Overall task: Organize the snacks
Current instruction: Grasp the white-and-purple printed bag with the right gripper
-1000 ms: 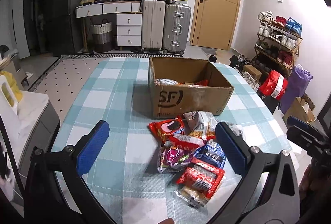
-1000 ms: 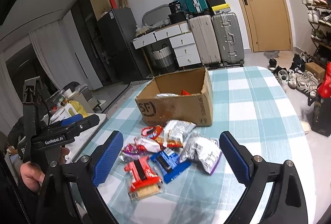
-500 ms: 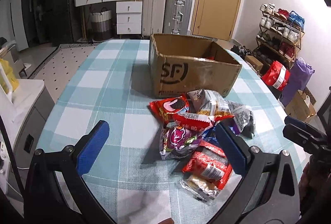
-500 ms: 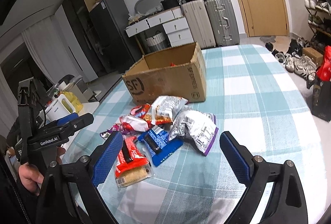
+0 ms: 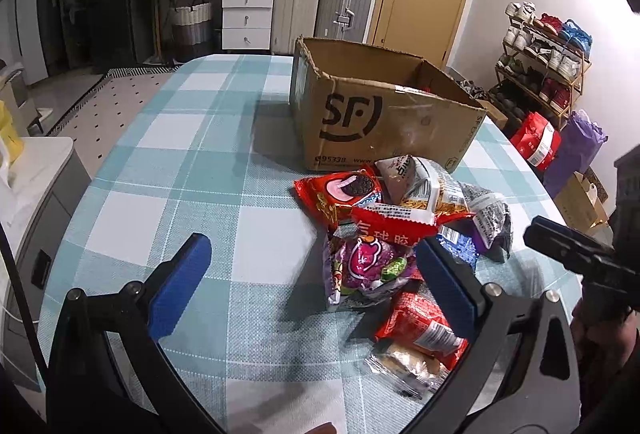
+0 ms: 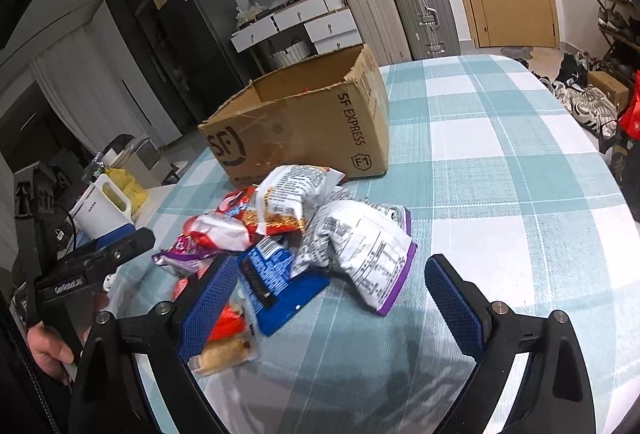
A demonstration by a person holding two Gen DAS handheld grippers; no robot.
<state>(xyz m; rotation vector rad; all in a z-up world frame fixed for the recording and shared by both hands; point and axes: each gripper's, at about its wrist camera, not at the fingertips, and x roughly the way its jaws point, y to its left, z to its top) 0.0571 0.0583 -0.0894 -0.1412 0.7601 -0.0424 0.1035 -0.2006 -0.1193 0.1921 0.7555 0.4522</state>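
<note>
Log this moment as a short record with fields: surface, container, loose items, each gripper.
surface: table with blue-and-white checked cloth
container: open cardboard box, upright, behind the snack pile
loose items: snack packets heaped on the cloth in front of the box, none held
left gripper: open, over the near left edge of the pile
right gripper: open, above the blue packet and white-and-purple bag

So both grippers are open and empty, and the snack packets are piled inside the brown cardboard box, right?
Not quite: the snack packets lie on the checked tablecloth in front of the brown cardboard box, as the right wrist view shows. Left gripper and right gripper are open and empty.
</note>
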